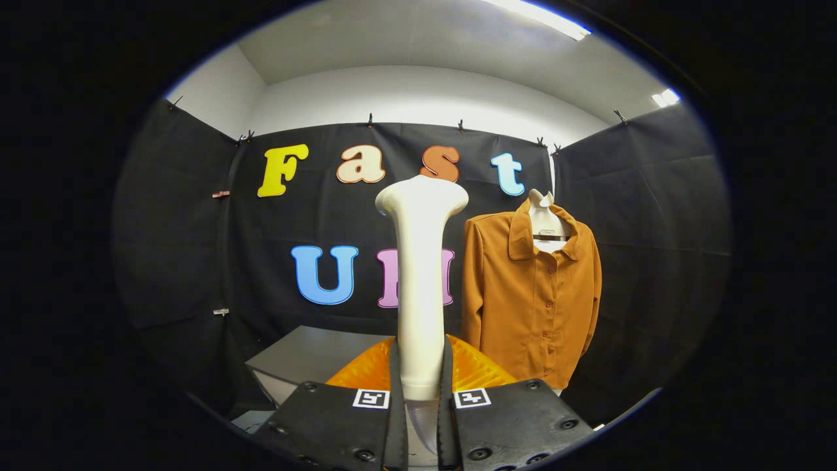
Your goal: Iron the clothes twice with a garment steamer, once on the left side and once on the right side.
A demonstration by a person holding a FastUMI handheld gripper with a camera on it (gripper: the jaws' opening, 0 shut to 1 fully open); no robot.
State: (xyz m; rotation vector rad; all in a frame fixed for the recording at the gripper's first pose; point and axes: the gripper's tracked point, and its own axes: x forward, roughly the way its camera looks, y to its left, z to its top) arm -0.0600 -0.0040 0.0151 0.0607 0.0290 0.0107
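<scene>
- The gripper (420, 392) pinches the garment steamer (420, 275) by its handle, both fingers pressed on it — upright, head topmost, ready to sweep.
- Beyond, to the right, the brown shirt (531, 294) hangs buttoned against the booth wall — well apart, untouched.
- A grey surface (307, 356) sits lower left.

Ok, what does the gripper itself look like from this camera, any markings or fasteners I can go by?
The gripper shows as two broad, flat finger plates side by side, each fastened with round screws near its edges. Each plate carries a small square black-and-white fiducial tag at its inner top corner, one on either side of the narrow gap. No cables can be seen.
</scene>
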